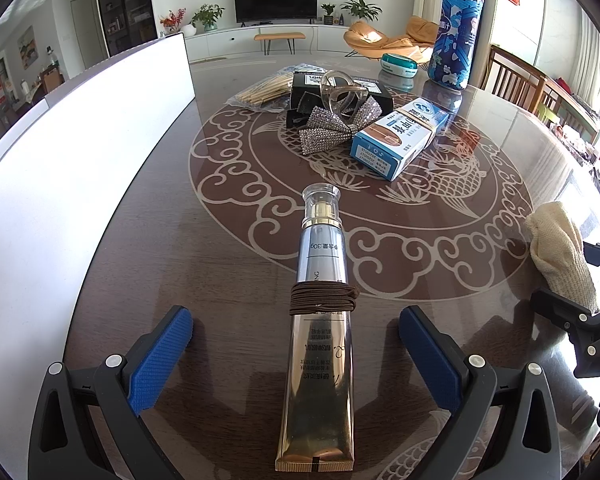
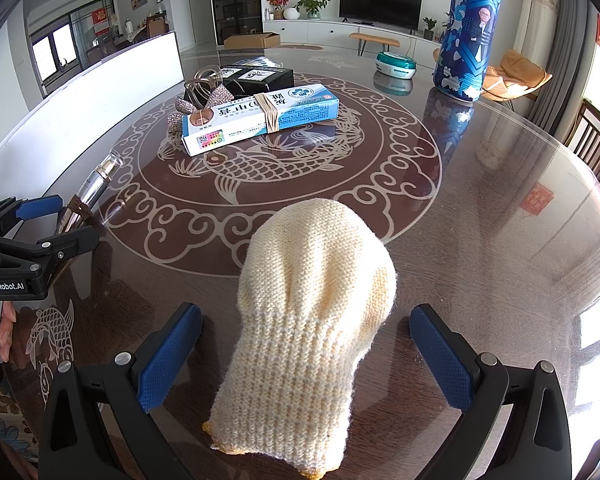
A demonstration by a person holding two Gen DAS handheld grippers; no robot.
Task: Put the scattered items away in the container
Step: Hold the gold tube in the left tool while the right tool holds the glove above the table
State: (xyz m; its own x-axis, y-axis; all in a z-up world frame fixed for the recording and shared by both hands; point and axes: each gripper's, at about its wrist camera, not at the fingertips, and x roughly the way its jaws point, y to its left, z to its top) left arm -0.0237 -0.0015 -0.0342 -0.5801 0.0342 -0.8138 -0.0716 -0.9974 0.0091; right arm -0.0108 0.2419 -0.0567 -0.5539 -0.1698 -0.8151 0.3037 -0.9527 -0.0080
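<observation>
A gold and silver cosmetic tube (image 1: 320,304) with brown hair ties wound round it lies on the table between the fingers of my open left gripper (image 1: 296,344); the pads do not touch it. A cream knitted glove (image 2: 312,320) lies between the fingers of my open right gripper (image 2: 306,344), also untouched. The glove also shows in the left wrist view (image 1: 560,252), and the tube in the right wrist view (image 2: 92,192). The white container (image 1: 80,152) stands at the left.
Mid-table lie a blue and white box (image 1: 400,136) with a rubber band, a rhinestone bow clip (image 1: 336,124), a clear claw clip (image 1: 342,92), a black box (image 1: 340,92) and a bag of sticks (image 1: 264,88). A tall blue canister (image 1: 456,28) and a teal case (image 1: 398,65) stand behind.
</observation>
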